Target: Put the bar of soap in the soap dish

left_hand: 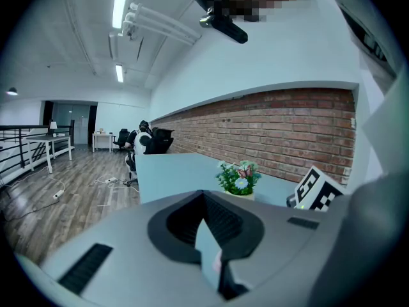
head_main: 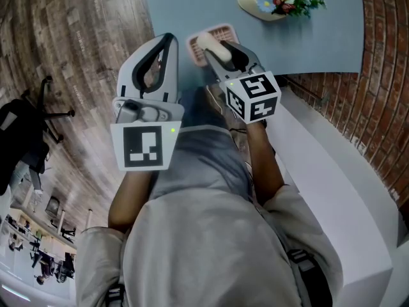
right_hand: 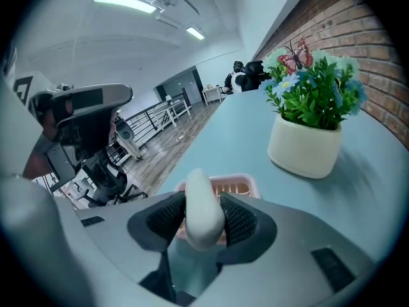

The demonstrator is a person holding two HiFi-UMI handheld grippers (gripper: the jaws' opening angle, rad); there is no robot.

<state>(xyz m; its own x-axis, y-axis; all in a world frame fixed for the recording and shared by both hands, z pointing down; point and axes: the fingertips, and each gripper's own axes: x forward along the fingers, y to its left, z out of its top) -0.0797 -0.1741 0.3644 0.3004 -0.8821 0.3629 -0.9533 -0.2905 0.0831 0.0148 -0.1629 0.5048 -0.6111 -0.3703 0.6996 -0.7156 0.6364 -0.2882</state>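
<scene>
Pale blue bench [right_hand: 239, 125] runs along a brick wall. On edge over the near rim of the pink slatted soap dish [right_hand: 235, 185], the bar of soap [right_hand: 199, 206] is clamped across its broad faces by the right gripper [right_hand: 203, 222]. It is judged hard, light and slippery, best pinched mid-length. A potted plant [right_hand: 305, 139] stands beyond. The left gripper [left_hand: 208, 235] is held aside, closed on nothing.

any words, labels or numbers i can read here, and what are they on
None can be read.
The square marker on the left gripper: a black-and-white pattern, no letters.
The marker cube on the right gripper: patterns only.
On the bar of soap, soap dish and flower pot: no print shows.
</scene>
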